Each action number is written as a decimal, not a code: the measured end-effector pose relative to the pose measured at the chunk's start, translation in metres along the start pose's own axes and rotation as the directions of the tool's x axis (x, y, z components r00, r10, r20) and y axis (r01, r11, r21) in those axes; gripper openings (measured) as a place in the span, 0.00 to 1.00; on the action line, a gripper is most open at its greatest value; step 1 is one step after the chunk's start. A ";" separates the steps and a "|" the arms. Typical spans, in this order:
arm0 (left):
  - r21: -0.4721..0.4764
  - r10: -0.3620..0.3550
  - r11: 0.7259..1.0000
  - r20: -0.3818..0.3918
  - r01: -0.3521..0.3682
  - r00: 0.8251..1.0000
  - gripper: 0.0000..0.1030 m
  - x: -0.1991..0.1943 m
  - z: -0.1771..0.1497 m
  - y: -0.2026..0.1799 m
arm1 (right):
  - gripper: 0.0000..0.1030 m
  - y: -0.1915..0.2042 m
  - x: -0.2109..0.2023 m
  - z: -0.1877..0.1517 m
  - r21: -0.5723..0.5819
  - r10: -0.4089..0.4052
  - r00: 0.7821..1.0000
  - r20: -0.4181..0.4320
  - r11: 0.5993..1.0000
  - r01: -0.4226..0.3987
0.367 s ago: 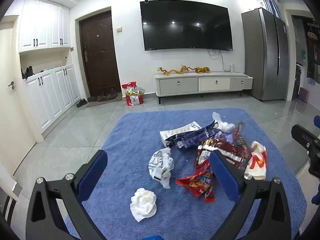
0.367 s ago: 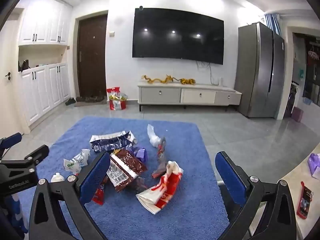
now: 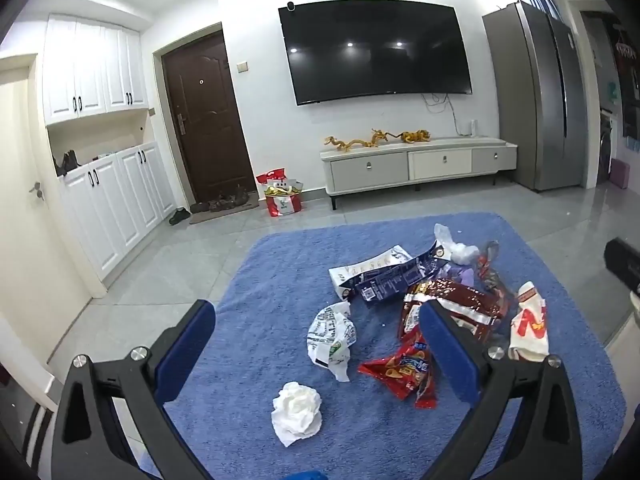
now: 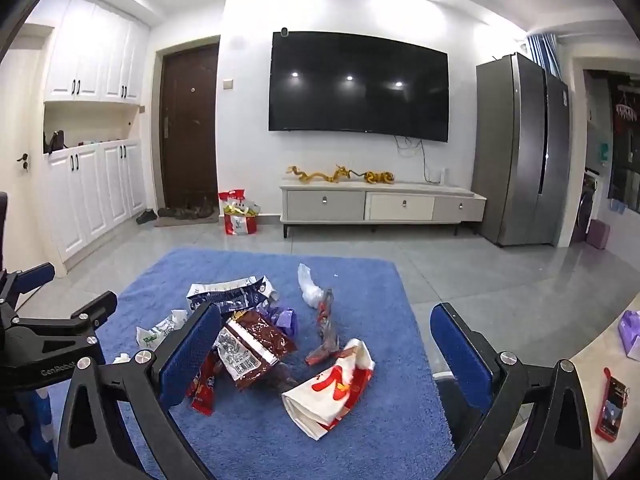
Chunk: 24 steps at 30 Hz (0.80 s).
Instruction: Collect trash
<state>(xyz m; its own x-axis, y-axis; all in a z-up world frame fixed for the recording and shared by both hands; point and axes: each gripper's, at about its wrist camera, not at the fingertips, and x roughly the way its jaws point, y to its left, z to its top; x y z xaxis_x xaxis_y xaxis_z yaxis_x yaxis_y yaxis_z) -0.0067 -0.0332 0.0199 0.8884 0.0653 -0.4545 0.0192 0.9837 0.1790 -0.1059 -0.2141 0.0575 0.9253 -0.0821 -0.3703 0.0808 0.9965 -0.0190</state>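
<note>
Trash lies on a blue cloth-covered table (image 3: 248, 312): a crumpled white tissue (image 3: 297, 406), a crumpled white-green wrapper (image 3: 331, 336), a red snack bag (image 3: 400, 370), a dark blue and white packet (image 3: 384, 276), a brown-red bag (image 3: 456, 304) and a white-red paper bag (image 3: 530, 326). My left gripper (image 3: 316, 340) is open and empty above the near side. My right gripper (image 4: 326, 346) is open and empty, above the white-red paper bag (image 4: 332, 388) and the brown-red bag (image 4: 252, 344).
A white knotted plastic bag (image 4: 310, 286) and a thin red wrapper (image 4: 326, 320) lie toward the far side. A red phone (image 4: 612, 404) and a purple item (image 4: 632, 330) rest on a surface at right. A TV stand (image 4: 380, 204) and fridge (image 4: 524, 148) stand behind.
Both grippers stay open. The views have shifted only slightly; no trash has moved.
</note>
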 end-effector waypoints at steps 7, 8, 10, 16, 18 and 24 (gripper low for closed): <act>-0.008 -0.022 1.000 -0.017 0.022 1.000 1.00 0.003 0.000 0.003 | 1.00 -0.002 0.010 0.000 0.007 0.005 1.000 -0.008 1.000 -0.005; -0.010 -0.025 1.000 -0.019 0.025 1.000 1.00 0.004 0.000 0.004 | 1.00 -0.003 0.011 0.000 0.009 0.006 1.000 -0.006 1.000 -0.006; -0.015 -0.031 0.999 -0.022 0.030 0.999 1.00 0.005 0.000 0.006 | 1.00 -0.003 0.013 -0.001 0.019 0.023 1.000 -0.001 1.000 -0.023; -0.028 -0.042 0.999 -0.028 0.041 0.999 1.00 0.009 0.001 0.009 | 1.00 0.002 0.016 -0.003 0.028 0.052 0.999 -0.011 0.998 -0.052; -0.034 -0.043 0.999 -0.025 0.042 0.999 1.00 0.010 0.002 0.010 | 1.00 0.004 0.018 -0.003 0.026 0.055 0.998 -0.018 0.998 -0.054; -0.062 -0.057 0.997 -0.027 0.055 0.998 1.00 0.012 0.003 0.018 | 1.00 0.008 0.019 -0.003 0.018 0.050 0.998 -0.034 0.999 -0.049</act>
<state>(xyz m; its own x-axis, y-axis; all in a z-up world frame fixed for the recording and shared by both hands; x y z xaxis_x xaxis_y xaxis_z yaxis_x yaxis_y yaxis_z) 0.0059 -0.0150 0.0202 0.8731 0.0139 -0.4873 0.0394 0.9943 0.0990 -0.0891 -0.2078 0.0472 0.9152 -0.0320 -0.4018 0.0419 0.9990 0.0158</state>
